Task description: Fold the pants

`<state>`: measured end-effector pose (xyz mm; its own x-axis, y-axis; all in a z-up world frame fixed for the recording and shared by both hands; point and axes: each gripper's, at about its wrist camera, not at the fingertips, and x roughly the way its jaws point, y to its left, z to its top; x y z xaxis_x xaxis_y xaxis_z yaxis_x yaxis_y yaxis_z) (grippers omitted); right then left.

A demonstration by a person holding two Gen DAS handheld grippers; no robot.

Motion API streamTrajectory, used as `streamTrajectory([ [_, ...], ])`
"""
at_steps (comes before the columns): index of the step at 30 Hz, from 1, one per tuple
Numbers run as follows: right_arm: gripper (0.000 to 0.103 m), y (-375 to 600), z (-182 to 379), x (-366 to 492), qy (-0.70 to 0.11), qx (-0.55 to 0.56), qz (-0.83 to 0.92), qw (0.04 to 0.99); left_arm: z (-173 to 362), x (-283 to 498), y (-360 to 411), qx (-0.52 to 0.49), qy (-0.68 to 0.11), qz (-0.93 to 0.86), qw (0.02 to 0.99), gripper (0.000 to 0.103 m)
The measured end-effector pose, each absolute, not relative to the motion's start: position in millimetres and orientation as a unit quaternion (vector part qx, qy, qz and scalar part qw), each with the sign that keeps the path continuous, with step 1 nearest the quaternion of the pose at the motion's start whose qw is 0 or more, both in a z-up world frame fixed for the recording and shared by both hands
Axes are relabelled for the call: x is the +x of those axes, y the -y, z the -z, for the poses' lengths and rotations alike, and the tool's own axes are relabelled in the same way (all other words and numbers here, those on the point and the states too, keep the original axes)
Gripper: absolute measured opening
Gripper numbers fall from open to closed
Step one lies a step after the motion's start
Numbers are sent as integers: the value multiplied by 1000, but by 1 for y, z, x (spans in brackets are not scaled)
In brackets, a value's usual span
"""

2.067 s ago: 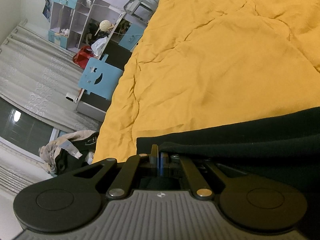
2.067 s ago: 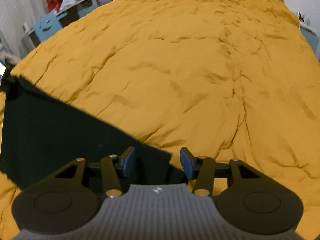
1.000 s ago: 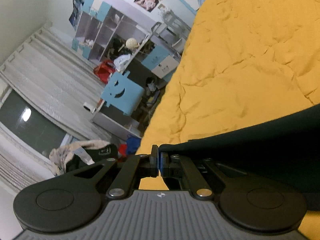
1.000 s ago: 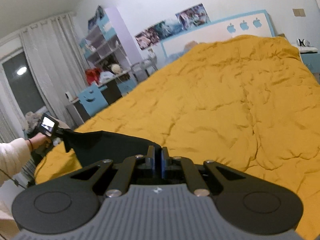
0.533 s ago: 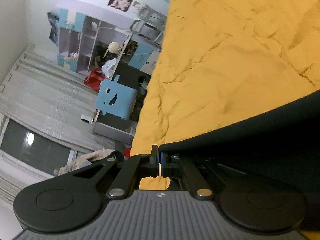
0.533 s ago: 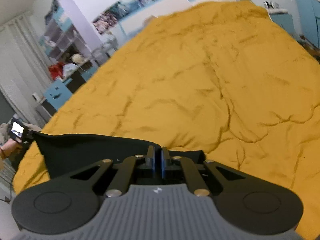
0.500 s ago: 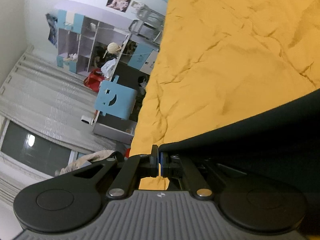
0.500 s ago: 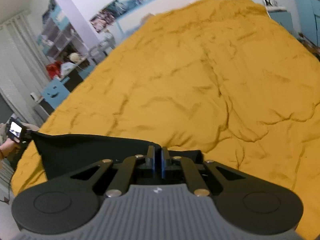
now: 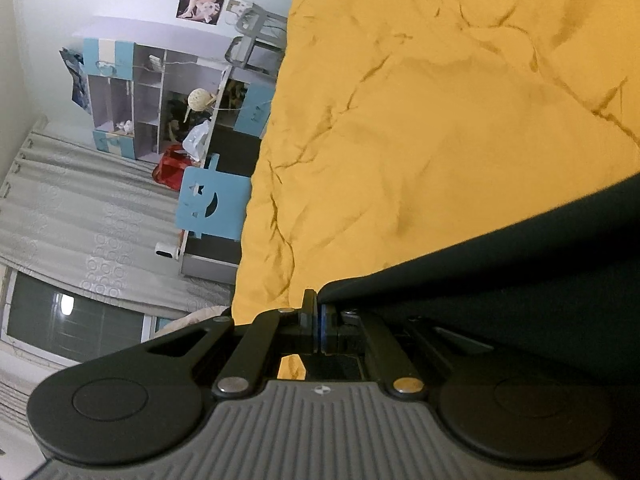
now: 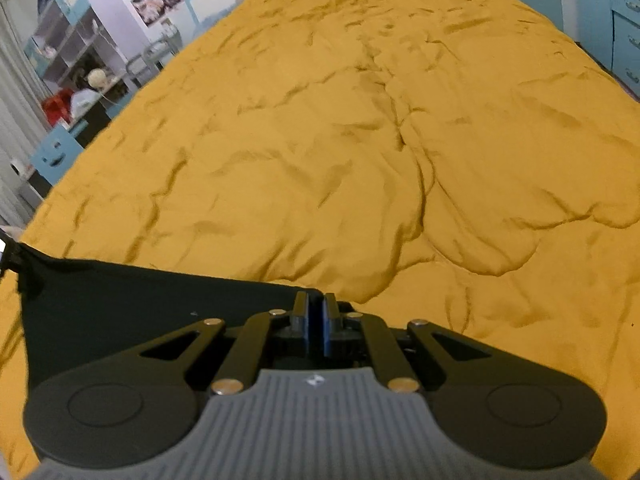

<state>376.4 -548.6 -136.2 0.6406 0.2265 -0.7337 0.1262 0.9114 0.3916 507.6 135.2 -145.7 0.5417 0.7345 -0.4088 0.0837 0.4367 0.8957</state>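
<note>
Bed: a wide yellow quilt [image 10: 360, 140], rumpled with creases, fills the far and right of both views; it is the surface for the fold.
Pants: the dark pants [image 10: 140, 300] hang as a taut edge between the two tools, near the viewer at the near-left corner of the bed; in the left view the pants [image 9: 520, 272] run off to the right.
Progress: judged early to mid; one edge is lifted and stretched, no finished fold shows, and carrying it over, laying it down and smoothing seem left.
Left hand-held gripper [image 9: 319, 320]: clenched on a corner of the pants.
Right hand-held gripper [image 10: 319, 320]: clamped tight on the other end of the same edge.
Surroundings: grey curtains [image 9: 80, 208] and a shelf unit [image 9: 132, 108] stand at far left, a blue chair [image 9: 212, 204] beside the bed, blue drawers [image 10: 624, 32] at far right.
Obstacles: nothing lies on the quilt in the way; its ridges may keep the cloth from lying flat.
</note>
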Motion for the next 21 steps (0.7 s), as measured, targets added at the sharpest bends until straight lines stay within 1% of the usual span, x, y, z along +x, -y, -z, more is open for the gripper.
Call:
streamTrajectory([
  [5,8,545,133,375,-434,194,8,880,144,505,-132,472,-421,-220,743,2],
  [7,14,551,126,365,-429,211,27,878,138,503,-130,456,-421,-214,754,12],
  [8,16,553,120,355,-422,218,36,879,133,501,-130,443,-425,-208,762,13],
  [9,18,554,114,347,-416,223,39,881,127,499,-130,429,-426,-204,770,18],
  [10,21,554,108,337,-414,228,44,880,122,495,-128,420,-422,-203,778,23],
  [11,22,554,103,329,-415,229,50,879,115,489,-126,409,-410,-201,790,26],
  [12,25,551,97,317,-418,230,55,877,109,483,-124,399,-402,-200,800,33],
  [13,30,548,94,308,-418,232,53,877,102,477,-121,387,-396,-198,809,37],
  [14,33,545,91,295,-418,245,50,873,96,469,-118,373,-392,-194,818,37],
  [15,40,544,90,285,-417,262,46,869,88,461,-114,357,-388,-189,828,38],
  [16,42,545,91,275,-411,289,38,863,81,452,-110,340,-386,-184,838,38],
  [19,42,550,100,256,-397,366,22,841,61,421,-91,280,-389,-147,865,37],
  [20,42,549,102,255,-397,377,18,837,55,407,-83,252,-395,-127,874,37],
  [21,42,551,105,255,-398,382,17,834,50,396,-79,229,-400,-108,881,33],
])
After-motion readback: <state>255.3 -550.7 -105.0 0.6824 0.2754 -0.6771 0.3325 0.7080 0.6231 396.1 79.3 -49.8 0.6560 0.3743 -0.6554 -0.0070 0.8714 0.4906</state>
